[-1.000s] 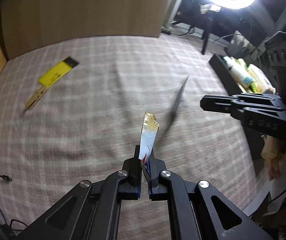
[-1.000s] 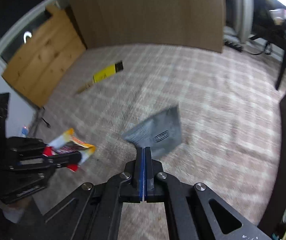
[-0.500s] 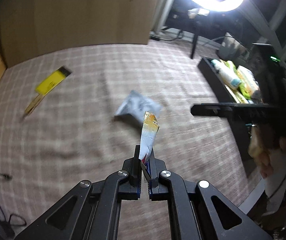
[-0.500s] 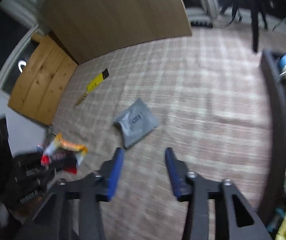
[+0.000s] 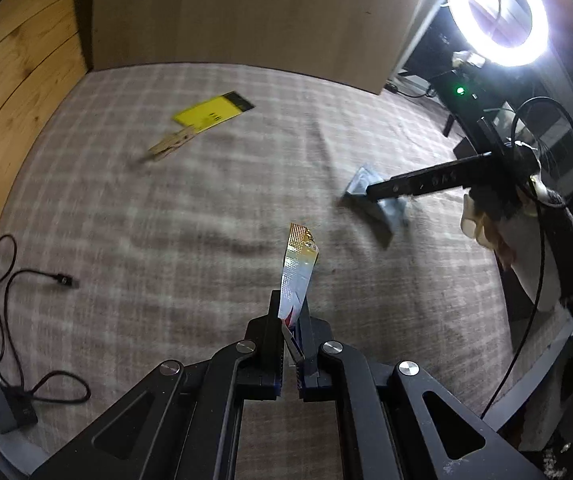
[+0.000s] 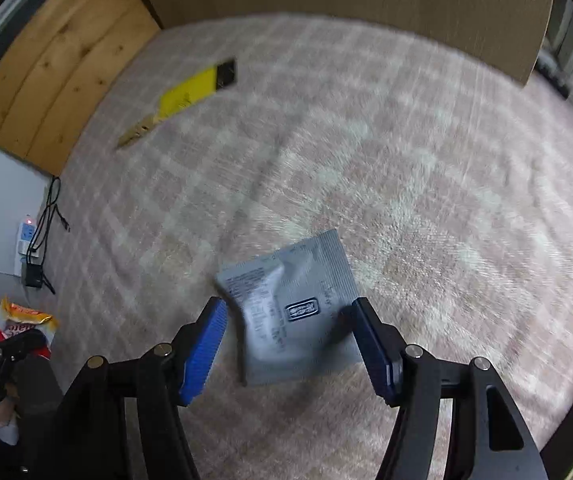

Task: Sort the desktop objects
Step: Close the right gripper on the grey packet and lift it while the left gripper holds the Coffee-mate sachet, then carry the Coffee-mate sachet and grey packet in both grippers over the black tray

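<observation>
Right gripper (image 6: pixel 288 340), jaws opening, straddles the crumpled grey foil sachet (image 6: pixel 290 312) without pressing it; a flat sachet may slip. Left gripper (image 5: pixel 290 320) clamps an orange-and-white snack wrapper (image 5: pixel 296 276).

I saw a crumpled grey foil sachet (image 6: pixel 298 316) lying flat on the checked cloth. A thin orange, white and red snack wrapper (image 5: pixel 297 276) stood upright, pinched at its lower end. Farther off, a yellow card with a black end (image 5: pixel 212 114) lay touching a wooden clothespin (image 5: pixel 168 147).
</observation>
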A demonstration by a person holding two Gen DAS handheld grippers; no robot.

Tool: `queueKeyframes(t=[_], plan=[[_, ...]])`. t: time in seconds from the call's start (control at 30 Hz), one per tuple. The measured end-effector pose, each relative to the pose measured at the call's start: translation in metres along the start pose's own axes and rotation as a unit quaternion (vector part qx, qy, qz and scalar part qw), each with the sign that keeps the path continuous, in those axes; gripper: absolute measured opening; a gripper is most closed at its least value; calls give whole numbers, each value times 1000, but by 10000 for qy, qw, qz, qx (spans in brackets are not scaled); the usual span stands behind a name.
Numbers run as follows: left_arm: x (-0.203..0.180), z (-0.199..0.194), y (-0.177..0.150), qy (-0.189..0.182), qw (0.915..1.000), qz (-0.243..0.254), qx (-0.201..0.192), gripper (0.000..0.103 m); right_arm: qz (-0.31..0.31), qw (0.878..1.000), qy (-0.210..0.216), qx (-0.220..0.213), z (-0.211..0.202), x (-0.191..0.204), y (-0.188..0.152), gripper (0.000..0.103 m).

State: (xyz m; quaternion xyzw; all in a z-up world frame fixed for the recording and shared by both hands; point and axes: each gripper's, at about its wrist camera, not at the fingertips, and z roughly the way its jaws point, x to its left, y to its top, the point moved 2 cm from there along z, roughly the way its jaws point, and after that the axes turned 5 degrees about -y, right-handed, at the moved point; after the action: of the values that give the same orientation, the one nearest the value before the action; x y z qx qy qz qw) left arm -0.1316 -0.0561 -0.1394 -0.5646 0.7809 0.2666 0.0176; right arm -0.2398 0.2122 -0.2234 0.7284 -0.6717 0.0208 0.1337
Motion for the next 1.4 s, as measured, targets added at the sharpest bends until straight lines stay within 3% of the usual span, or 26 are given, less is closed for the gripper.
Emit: queueKeyframes(t=[0.17,0.23,0.37,0.53,0.6,0.63,0.7,0.9,1.17,1.4], plan=[[12,0,-3,-17,9999,-103,31,4,158,9983,535,149,2,-1,3,73],[15,0,-2,-42,9999,-133,30,4,19,9983,525,248,4,7,0,76],[15,0,2,-85,9999,-135,25,4,-796,9964,-95,280,10,36,-8,80],[9,1,6,-123,9999,-82,18,4,-1628,9815,-953,323,21,60,-19,80],[7,1,6,-124,9999,-59,8,4,-1859,9744,-1211,363,24,65,-24,74],[5,0,5,-138,9999,-53,-6,4,-1801,9756,-1206,354,22,63,-24,69],[4,0,4,-150,9999,-51,-17,4,-1616,9788,-1221,310,16,54,-22,47],[-6,6,5,-190,9998,-46,-2,4,-1068,9886,-1043,191,2,31,-31,29],[-52,16,17,-403,9988,275,17,4,-449,9964,-625,-347,-46,12,-67,27],[-136,35,39,-736,9929,929,110,4,49,9946,-337,-976,-125,-38,-121,27]])
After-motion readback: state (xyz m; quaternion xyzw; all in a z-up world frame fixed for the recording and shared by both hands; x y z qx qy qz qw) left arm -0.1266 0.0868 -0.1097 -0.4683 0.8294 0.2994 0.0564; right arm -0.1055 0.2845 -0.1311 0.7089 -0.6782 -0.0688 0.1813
